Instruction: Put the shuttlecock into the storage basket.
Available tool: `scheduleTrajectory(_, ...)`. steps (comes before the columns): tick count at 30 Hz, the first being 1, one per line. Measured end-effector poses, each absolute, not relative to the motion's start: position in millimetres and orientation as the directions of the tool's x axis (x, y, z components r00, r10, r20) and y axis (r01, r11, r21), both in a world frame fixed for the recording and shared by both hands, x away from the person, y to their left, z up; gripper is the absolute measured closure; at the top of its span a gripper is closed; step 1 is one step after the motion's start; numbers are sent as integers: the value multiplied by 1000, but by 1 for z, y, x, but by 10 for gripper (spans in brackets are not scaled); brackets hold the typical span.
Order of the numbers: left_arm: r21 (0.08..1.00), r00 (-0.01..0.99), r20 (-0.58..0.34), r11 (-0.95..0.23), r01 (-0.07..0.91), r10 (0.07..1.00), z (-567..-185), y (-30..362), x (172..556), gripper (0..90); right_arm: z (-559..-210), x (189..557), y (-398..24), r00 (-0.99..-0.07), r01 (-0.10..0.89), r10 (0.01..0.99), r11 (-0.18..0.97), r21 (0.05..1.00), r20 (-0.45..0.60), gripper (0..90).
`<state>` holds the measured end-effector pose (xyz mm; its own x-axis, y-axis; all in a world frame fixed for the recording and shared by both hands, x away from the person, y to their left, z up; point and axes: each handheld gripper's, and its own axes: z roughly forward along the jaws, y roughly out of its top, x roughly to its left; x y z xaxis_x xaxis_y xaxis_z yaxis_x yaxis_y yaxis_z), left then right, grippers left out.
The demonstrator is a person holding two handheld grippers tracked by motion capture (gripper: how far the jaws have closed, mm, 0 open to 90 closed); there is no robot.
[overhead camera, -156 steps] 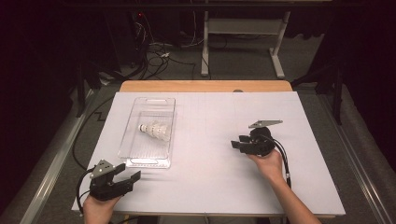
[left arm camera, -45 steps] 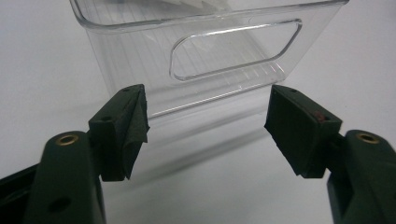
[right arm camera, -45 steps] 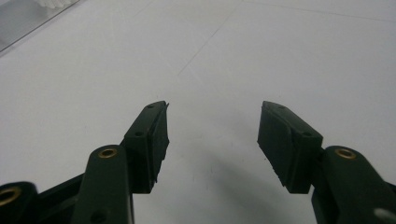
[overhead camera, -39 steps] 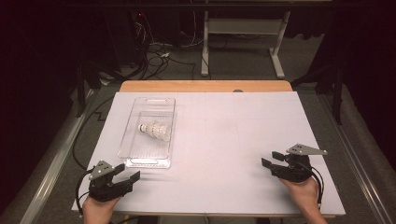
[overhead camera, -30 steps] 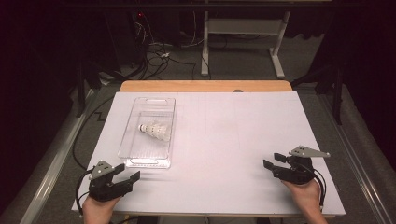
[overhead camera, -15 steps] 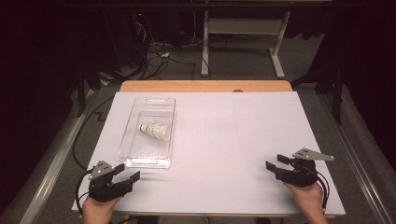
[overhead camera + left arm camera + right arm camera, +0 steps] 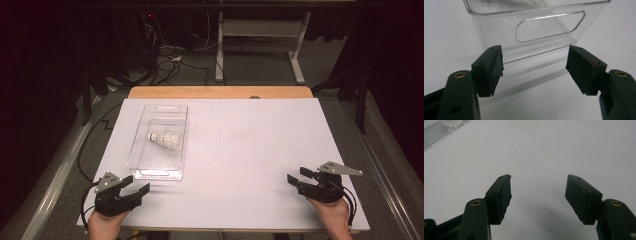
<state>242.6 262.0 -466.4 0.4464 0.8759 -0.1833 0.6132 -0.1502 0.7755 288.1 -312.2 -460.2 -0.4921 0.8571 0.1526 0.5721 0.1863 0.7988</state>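
A white shuttlecock lies on its side inside a clear plastic bin on the left half of a white-topped table, its cork nose toward the left wall of the bin and its feathered skirt toward the right one. Nothing is in either claw. The left gripper sits at the near left corner of the table, just short of the bin's near end wall; in the left gripper view its jaws stand wide apart, with the handle cutout of that wall straight ahead and bare table between the pads. The right gripper rests near the right front edge, well apart from the bin, with the person's hand behind it. Its jaws have just been opening and stand spread, with bare white surface between them; in the right gripper view a corner of the bin and what looks like the shuttlecock's skirt sit at the far upper left, too cropped to be sure.

Judged from how things lie, the work appears done or all but done: the shuttlecock is in the bin, both grippers are free and drawn to the person's side. Nothing else on the table waits to be placed.
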Motion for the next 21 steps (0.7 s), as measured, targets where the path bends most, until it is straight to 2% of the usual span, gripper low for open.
scheduleTrajectory(21,776,449,-180,-155,612,875,-466,262,242,306,-460,282,-317,-479,571,860,155,806,174,377)
